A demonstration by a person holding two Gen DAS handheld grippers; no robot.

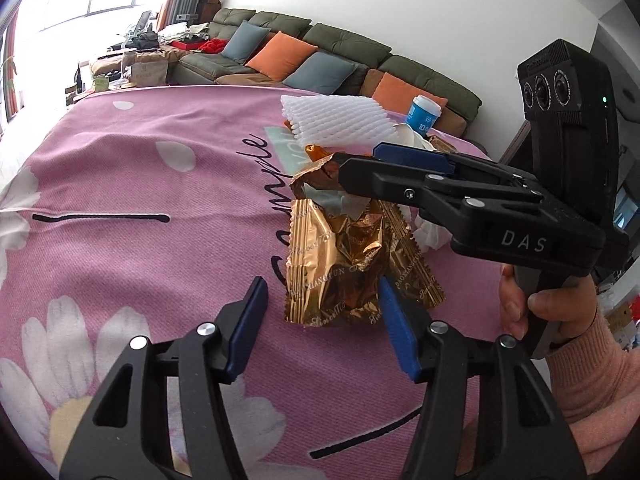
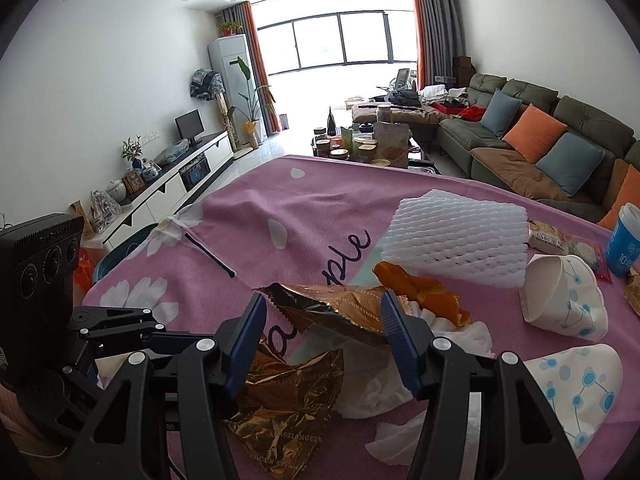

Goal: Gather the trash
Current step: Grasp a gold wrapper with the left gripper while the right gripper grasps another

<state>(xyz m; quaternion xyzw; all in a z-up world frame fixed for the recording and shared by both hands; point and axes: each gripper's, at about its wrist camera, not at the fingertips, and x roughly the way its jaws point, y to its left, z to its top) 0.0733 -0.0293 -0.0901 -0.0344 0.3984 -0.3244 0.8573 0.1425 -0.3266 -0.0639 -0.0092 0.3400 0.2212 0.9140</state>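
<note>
On a pink flowered worktop (image 1: 120,184), the released left hand-held gripper (image 1: 322,304) straddles crumpled gold wrappers (image 1: 340,264), while the right hand-held gripper (image 2: 322,316), also spread, brackets another wrapper (image 2: 340,312); best to close on one wrapper's middle before lifting.

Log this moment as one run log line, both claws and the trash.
left claw: open, at gold wrapper | right claw: open, around brown wrapper | uncollected: foam net, paper cup
</note>
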